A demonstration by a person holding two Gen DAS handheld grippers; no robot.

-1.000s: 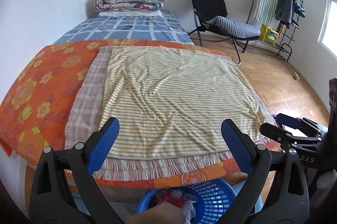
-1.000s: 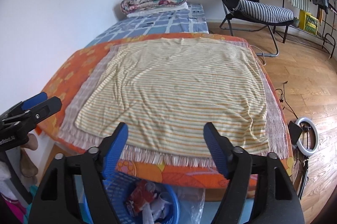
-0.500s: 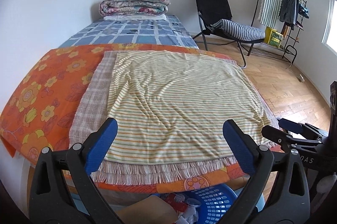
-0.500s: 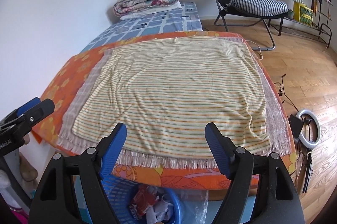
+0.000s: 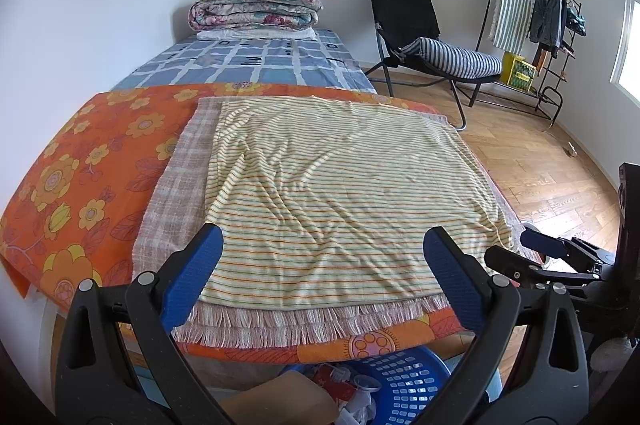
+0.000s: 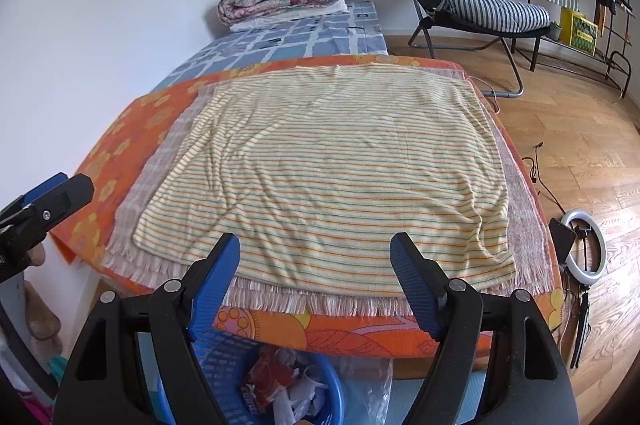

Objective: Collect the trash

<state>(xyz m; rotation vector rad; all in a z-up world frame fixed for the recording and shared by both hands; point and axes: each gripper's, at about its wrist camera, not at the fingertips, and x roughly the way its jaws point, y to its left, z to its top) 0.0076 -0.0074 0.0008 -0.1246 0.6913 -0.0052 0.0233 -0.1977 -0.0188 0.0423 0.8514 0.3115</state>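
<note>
The left hand-held gripper (image 5: 322, 275) and the right hand-held gripper (image 6: 316, 283) both hang released, jaws spread wide with nothing between them, above the near edge of the bed (image 5: 84, 185). Below that edge, on the floor, sits the blue basket (image 6: 334, 391) holding the trash (image 6: 280, 385) of crumpled wrappers. A striped cloth (image 6: 332, 169) lies flat across the bed.

Striped cloth (image 5: 340, 193) lies bare; bed edge (image 6: 360, 339) overhangs the basket (image 6: 332, 389).
</note>
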